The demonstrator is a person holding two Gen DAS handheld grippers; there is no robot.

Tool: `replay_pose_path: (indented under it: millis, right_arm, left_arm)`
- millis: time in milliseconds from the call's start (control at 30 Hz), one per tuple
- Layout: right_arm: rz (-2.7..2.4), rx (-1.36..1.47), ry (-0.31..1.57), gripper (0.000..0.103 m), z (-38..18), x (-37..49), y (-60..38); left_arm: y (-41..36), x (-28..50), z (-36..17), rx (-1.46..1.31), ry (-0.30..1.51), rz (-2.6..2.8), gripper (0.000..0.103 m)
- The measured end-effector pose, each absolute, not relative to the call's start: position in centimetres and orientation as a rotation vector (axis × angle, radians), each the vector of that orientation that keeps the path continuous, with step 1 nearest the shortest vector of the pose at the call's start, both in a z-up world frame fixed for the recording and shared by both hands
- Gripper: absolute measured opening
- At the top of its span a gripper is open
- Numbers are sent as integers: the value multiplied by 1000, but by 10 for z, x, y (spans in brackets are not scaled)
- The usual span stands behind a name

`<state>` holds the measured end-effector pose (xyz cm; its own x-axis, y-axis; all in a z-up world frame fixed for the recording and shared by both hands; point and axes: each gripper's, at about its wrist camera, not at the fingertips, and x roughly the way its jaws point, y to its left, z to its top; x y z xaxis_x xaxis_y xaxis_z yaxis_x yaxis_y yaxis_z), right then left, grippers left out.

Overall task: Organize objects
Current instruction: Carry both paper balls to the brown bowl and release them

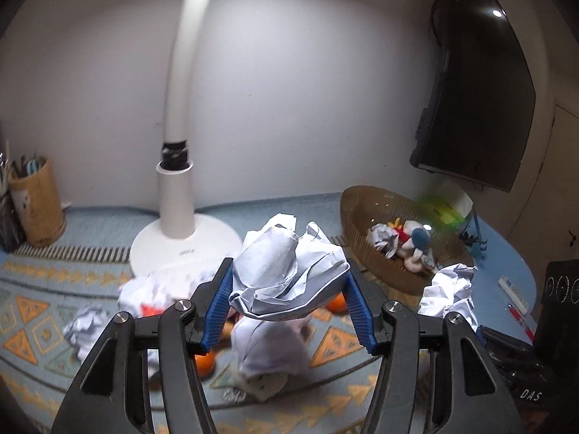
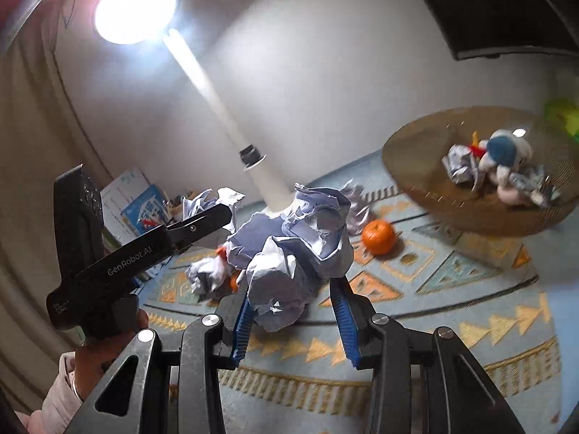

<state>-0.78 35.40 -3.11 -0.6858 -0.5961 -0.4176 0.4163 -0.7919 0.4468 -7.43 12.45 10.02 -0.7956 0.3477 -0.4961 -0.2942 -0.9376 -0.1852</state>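
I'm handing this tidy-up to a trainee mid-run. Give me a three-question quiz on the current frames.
1. True or false: the left gripper is empty.
2. What already lies in the wicker basket?
A. only oranges
B. a plush toy and crumpled paper
C. nothing
3. What does the right gripper hold?

Key:
1. False; it grips a crumpled paper ball.
2. B
3. A crumpled paper wad.

A large crumpled white paper wad [image 2: 293, 249] was clamped between the right gripper [image 2: 291, 298] blue pads, above the patterned blue cloth [image 2: 452, 311]
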Motion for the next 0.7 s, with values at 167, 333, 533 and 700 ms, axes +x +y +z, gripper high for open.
replay_pose_path:
  millis: [167,333,533,700]
  right_arm:
    - [-2595,673,-427,40,7,-37,404]
    - [-2693,659,-334,40,25,-59,429]
    - [-2714,726,-268,40,22,-76,438]
    - [-2866,805,2,103,10,-81,428]
  left_arm:
    - [181,-114,127,-711,-93,2603,55]
    - [234,-148,124,-744,-67,2505,55]
    - [275,-169,106,-785,-56,2409,55]
    - [287,-185,87,-980,-28,2415,103]
